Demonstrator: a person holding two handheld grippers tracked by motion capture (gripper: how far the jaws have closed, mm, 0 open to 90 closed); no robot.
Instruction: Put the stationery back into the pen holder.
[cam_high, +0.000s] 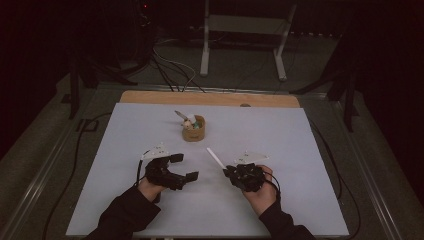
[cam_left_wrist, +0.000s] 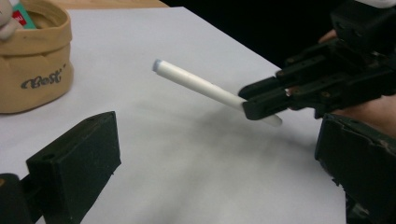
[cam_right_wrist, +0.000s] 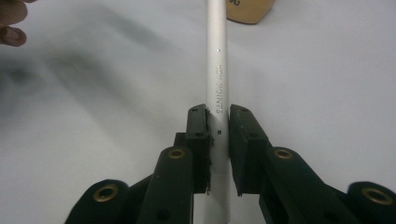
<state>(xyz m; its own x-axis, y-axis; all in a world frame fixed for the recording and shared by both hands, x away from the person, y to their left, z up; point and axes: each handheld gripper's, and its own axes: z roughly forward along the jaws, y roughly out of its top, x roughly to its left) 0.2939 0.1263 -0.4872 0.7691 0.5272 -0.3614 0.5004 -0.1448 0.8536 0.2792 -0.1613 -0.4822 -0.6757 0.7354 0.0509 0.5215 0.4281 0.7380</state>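
A white pen (cam_high: 215, 158) (cam_left_wrist: 205, 88) (cam_right_wrist: 217, 70) sticks out toward the far left, clamped near its rear end by my right gripper (cam_high: 228, 171) (cam_left_wrist: 264, 103) (cam_right_wrist: 218, 122), which is shut on it a little above the white table sheet (cam_high: 280, 145). A tan fabric pouch (cam_high: 193, 129) (cam_left_wrist: 35, 65) stands upright at the middle back, holding several small items. My left gripper (cam_high: 185, 166) (cam_left_wrist: 219, 158) hovers open to the pen's left, with nothing between its jaws, about a hand's width from the pen.
The wooden table edge (cam_high: 210, 97) shows beyond the sheet. Cables (cam_high: 170, 70) and a white metal stand (cam_high: 245, 30) lie on the floor behind. A dark cable (cam_high: 75, 160) trails off the table's left side.
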